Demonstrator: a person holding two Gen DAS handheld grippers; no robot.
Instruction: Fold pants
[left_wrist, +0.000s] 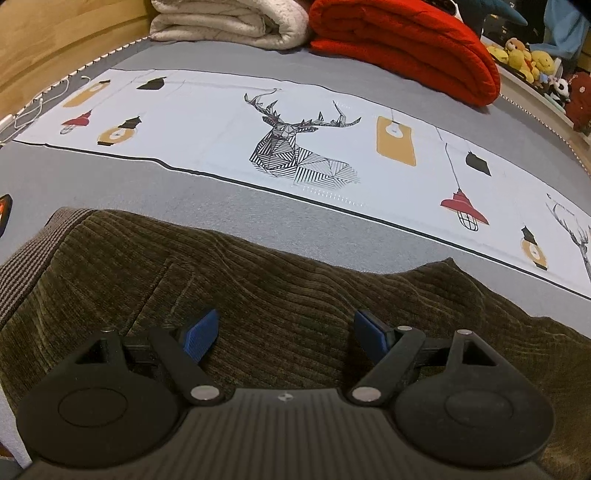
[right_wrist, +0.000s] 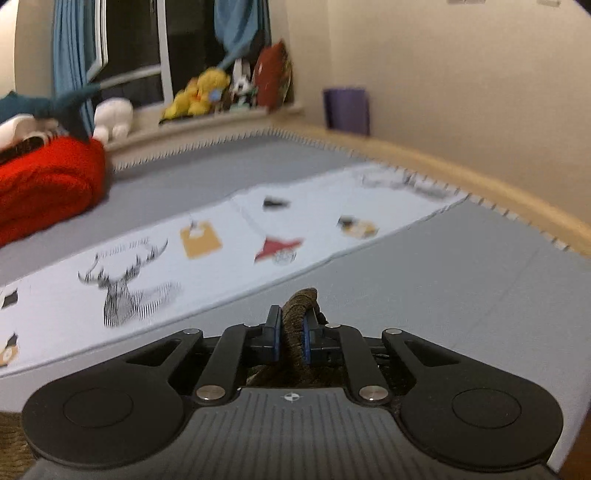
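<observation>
While my left gripper (left_wrist: 284, 334) hovers with jaws spread wide over the brown corduroy pants (left_wrist: 258, 280) on the bed (left_wrist: 110, 181), nothing sits between its pads. From the right wrist, my right gripper (right_wrist: 291, 341) is clenched on a bunched fold of the pants (right_wrist: 295, 317) above the grey bed (right_wrist: 443, 277).

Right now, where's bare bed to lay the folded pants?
Free: the grey strip between the pants and the deer-print cloth, and grey sheet out to the wooden rail. Crowded: far end, cream blanket and red blanket.
</observation>
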